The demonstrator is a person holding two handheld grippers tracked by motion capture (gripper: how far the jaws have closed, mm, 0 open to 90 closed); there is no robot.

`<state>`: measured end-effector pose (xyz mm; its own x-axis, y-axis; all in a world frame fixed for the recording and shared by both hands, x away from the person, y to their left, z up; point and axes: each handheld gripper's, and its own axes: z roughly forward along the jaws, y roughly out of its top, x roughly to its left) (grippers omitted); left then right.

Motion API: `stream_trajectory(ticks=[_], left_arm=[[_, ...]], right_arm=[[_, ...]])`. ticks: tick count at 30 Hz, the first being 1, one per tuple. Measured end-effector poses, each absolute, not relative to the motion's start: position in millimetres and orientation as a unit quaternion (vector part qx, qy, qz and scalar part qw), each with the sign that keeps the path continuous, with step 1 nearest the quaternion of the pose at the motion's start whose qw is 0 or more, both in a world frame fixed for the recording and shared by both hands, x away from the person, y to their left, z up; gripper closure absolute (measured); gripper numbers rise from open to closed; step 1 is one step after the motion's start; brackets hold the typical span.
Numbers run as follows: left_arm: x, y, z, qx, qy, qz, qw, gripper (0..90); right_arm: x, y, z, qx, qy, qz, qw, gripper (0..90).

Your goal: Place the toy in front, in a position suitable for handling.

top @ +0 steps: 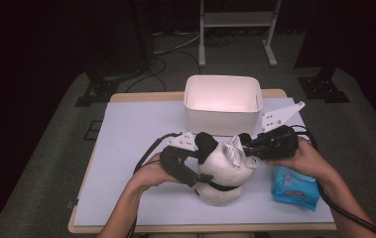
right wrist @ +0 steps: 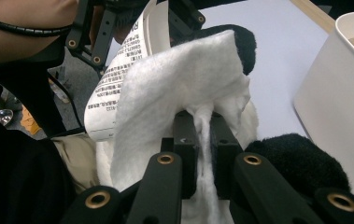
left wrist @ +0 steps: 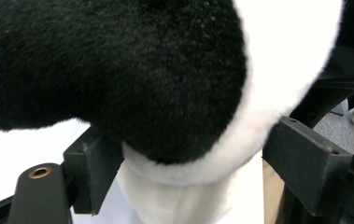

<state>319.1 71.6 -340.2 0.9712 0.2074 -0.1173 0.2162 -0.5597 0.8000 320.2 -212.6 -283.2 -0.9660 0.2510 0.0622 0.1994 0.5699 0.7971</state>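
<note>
On the table (top: 126, 148), my left gripper (left wrist: 184, 186) jaws straddle the black-and-white plush panda (top: 222, 171), not pressing it. My right gripper (right wrist: 206, 140) jaws pinch a white wipe (right wrist: 179, 84).

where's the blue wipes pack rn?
High view: the blue wipes pack lies on the table's near-right part, beside the plush panda, under the person's right forearm.

A white bin (top: 222, 103) stands on the table (top: 136, 129) just beyond both grippers (its inside glows faintly pink in the high view), its smooth wall (right wrist: 338, 98) rising beside the right gripper's jaws. A blue packet (top: 294, 187) lies flat just under the right gripper's rear end. Farther off, behind the bin, a pale metal stand (top: 237, 25) sits on the grey floor (top: 51, 148).
</note>
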Motion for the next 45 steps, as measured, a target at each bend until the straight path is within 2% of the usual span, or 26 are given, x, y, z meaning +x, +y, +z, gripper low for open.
stream_trajectory(ticks=[2,6,9,17,29,45], left_arm=[[319,71,-340,0.882,0.118,-0.003,0.457,20.9],[319,72,-337,0.879,0.106,0.003,0.465,33.0],[320,73,-332,0.885,0.100,0.003,0.455,36.9],[320,75,-326,0.903,0.085,0.005,0.421,38.6],[315,76,-329,0.901,0.073,0.008,0.428,43.2],[309,73,-329,0.900,0.054,0.015,0.433,43.3]], right_arm=[[319,-212,-283,0.127,0.886,0.445,0.030,84.2],[316,-214,-283,0.125,0.884,0.450,0.022,84.2],[315,-215,-282,0.124,0.882,0.453,0.021,84.2],[313,-205,-279,0.113,0.886,0.449,0.021,84.1],[313,-206,-271,0.106,0.887,0.447,0.035,83.8],[345,-228,-277,0.170,0.881,0.440,0.042,83.6]])
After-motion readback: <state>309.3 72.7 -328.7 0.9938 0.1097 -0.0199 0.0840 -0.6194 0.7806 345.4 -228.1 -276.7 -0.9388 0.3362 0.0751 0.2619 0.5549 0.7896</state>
